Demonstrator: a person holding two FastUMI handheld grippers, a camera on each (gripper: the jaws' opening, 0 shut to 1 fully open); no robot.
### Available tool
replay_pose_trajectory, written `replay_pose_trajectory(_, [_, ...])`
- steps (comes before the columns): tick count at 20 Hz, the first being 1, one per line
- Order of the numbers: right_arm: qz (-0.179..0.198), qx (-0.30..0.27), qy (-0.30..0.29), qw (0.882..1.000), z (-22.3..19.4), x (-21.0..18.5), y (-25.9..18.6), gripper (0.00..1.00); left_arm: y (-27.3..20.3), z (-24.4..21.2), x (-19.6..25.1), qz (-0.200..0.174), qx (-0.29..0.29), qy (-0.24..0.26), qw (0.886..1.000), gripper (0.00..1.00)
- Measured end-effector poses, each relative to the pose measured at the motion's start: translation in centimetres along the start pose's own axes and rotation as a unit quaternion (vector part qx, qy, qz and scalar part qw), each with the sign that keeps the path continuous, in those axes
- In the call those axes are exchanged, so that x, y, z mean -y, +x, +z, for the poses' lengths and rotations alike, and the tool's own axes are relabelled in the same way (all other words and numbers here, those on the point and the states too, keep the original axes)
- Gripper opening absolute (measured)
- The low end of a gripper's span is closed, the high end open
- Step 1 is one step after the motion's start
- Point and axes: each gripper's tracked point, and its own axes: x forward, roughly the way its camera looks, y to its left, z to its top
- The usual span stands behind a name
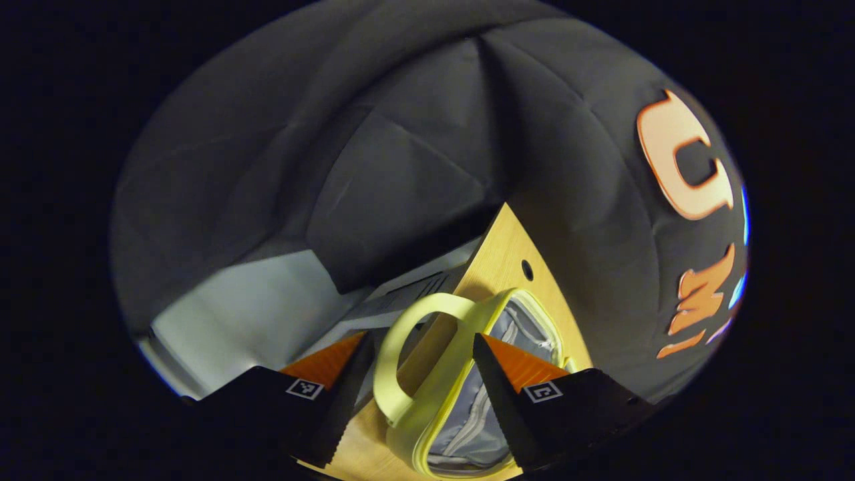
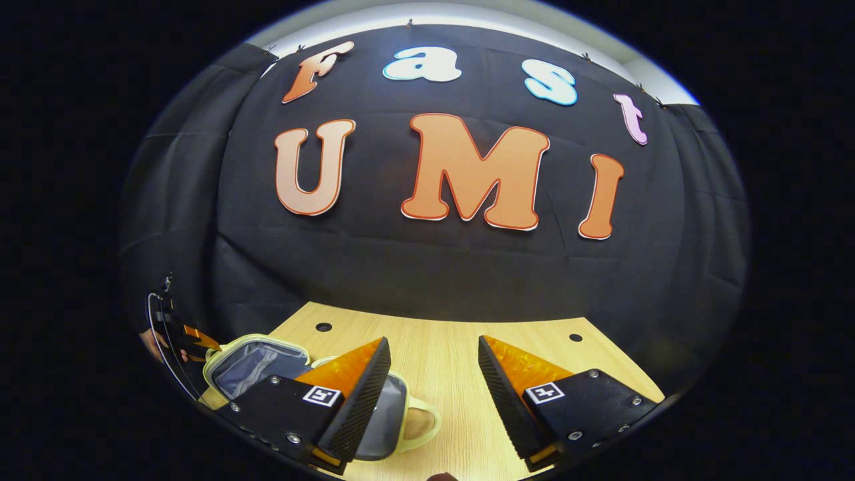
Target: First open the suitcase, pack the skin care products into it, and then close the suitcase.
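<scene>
We see the suitcase (image 2: 257, 366) lying open on the wooden desk (image 2: 454, 361). It is small, with a pale yellow-green rim and a grey lining inside. In the right gripper view its two halves lie side by side, and we see only grey lining and a zipper in the parts that show. We cannot tell if anything lies deeper inside.

In the left gripper view, the suitcase (image 1: 467, 407) sits right between the jaws of the left gripper (image 1: 422, 384). The jaws are spread wide apart. The looped handle (image 1: 401, 354) is in the gap, nearer the left jaw. The right jaw comes close to the rim, but we cannot tell if it touches. The jaws do not squeeze anything.

In the right gripper view, the jaws of the right gripper (image 2: 434, 394) are spread wide too, and they hold nothing. Bare desk lies between them. The suitcase is off to the left, partly hidden behind the left jaw, and its handle (image 2: 421, 419) pokes into the gap. The left gripper (image 2: 190, 341) shows far off beyond the suitcase.
</scene>
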Motion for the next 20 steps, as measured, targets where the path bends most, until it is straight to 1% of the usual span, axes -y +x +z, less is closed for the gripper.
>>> replay_pose_trajectory(2, [0.005, -0.004, 0.001, 1.000, -0.3, 0.3, 0.3, 0.86, -0.5, 0.0, -0.3, -0.020, -0.007, -0.043, 0.999, 0.93])
replay_pose_trajectory(3, [0.011, -0.006, -0.001, 1.000, -0.4, 0.3, 0.3, 0.86, -0.4, 0.0, -0.5, -0.023, -0.003, -0.064, 0.998, 0.92])
replay_pose_trajectory(4, [0.012, -0.006, -0.005, 1.000, -0.4, 0.3, 0.3, 0.86, -0.1, 0.1, -0.2, -0.033, -0.001, -0.085, 0.996, 0.85])
replay_pose_trajectory(5, [0.014, -0.004, -0.009, 1.000, -0.4, 0.5, 0.2, 0.86, -0.3, 0.1, -0.6, -0.039, 0.001, -0.102, 0.994, 0.85])
replay_pose_trajectory(6, [0.018, -0.003, -0.011, 1.000, -0.5, 0.4, 0.1, 0.86, -0.7, 0.4, -1.6, -0.025, 0.010, -0.120, 0.992, 0.67])
replay_pose_trajectory(7, [0.020, -0.005, -0.014, 1.000, -0.8, 0.5, 0.2, 0.86, 1.0, 0.6, -2.3, -0.021, 0.008, -0.140, 0.990, 0.49])
replay_pose_trajectory(8, [0.023, -0.008, -0.016, 1.000, -1.0, 0.7, 0.2, 0.86, -0.4, 0.0, -1.9, -0.036, 0.000, -0.156, 0.987, 0.31])
replay_pose_trajectory(9, [0.023, -0.010, -0.017, 1.000, -1.2, 0.9, 0.1, 0.87, -0.7, 0.1, -1.9, -0.041, 0.000, -0.158, 0.987, 0.31])
replay_pose_trajectory(10, [0.026, -0.011, -0.015, 0.999, -1.2, 0.9, 0.2, 0.87, 1.4, 0.8, -1.9, -0.040, 0.003, -0.145, 0.989, 0.24])
replay_pose_trajectory(11, [0.026, -0.011, -0.014, 1.000, -1.3, 1.1, 0.1, 0.87, -0.2, 0.3, -1.4, -0.038, 0.005, -0.125, 0.991, 0.12])
replay_pose_trajectory(12, [0.030, -0.009, -0.013, 0.999, -1.3, 1.1, 0.1, 0.87, -1.6, 0.3, -0.7, -0.042, 0.010, -0.098, 0.994, 0.12])
replay_pose_trajectory(14, [0.034, -0.003, -0.015, 0.999, -1.0, 1.5, 0.1, 0.87, -2.6, 1.5, 1.2, -0.058, 0.031, -0.049, 0.997, 0.12])
replay_pose_trajectory(17, [0.040, 0.003, -0.013, 0.999, -0.9, 2.1, 0.5, 0.87, -6.4, 3.1, 5.4, -0.088, 0.061, 0.000, 0.994, 0.12])
replay_pose_trajectory(20, [0.049, 0.008, -0.009, 0.999, -0.9, 2.8, 1.0, 0.88, -9.3, 2.9, 9.3, -0.109, 0.082, 0.044, 0.990, 0.11])
